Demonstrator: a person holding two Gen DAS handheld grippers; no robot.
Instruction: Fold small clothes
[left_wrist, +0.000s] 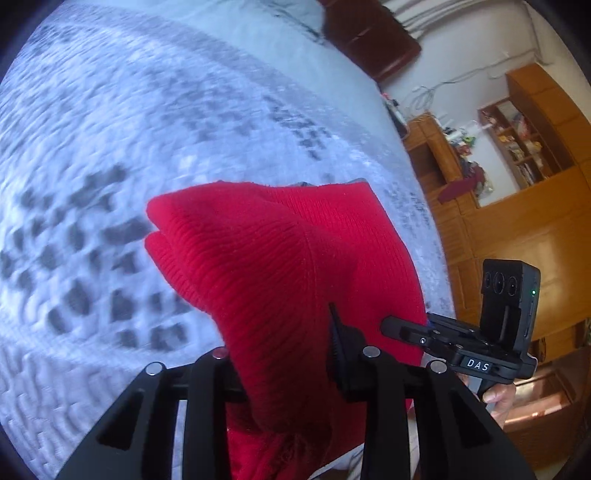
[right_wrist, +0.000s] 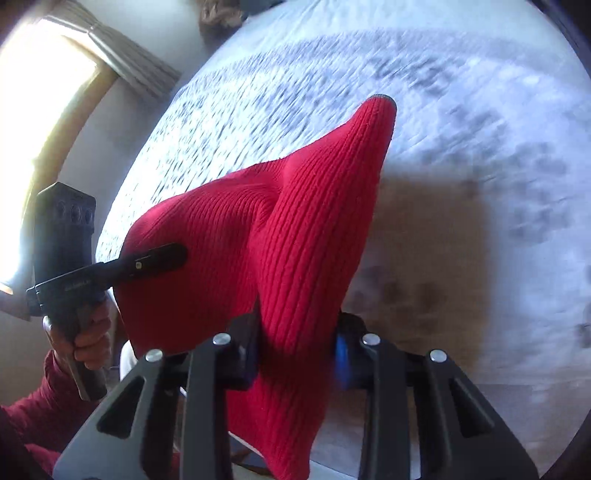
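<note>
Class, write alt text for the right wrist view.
A red ribbed knit garment hangs pinched in the right claw above a grey-patterned white bedspread. The left claw grips its other edge.

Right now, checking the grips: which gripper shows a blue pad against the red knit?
The right gripper: blue shows beside the red knit garment; left gripper shows none.

One legible marking found: the white letters "DAS" on a small black label on the body of the right hand-held gripper (left_wrist: 410, 326), seen from the left wrist view. Elsewhere, nothing can be read.
</note>
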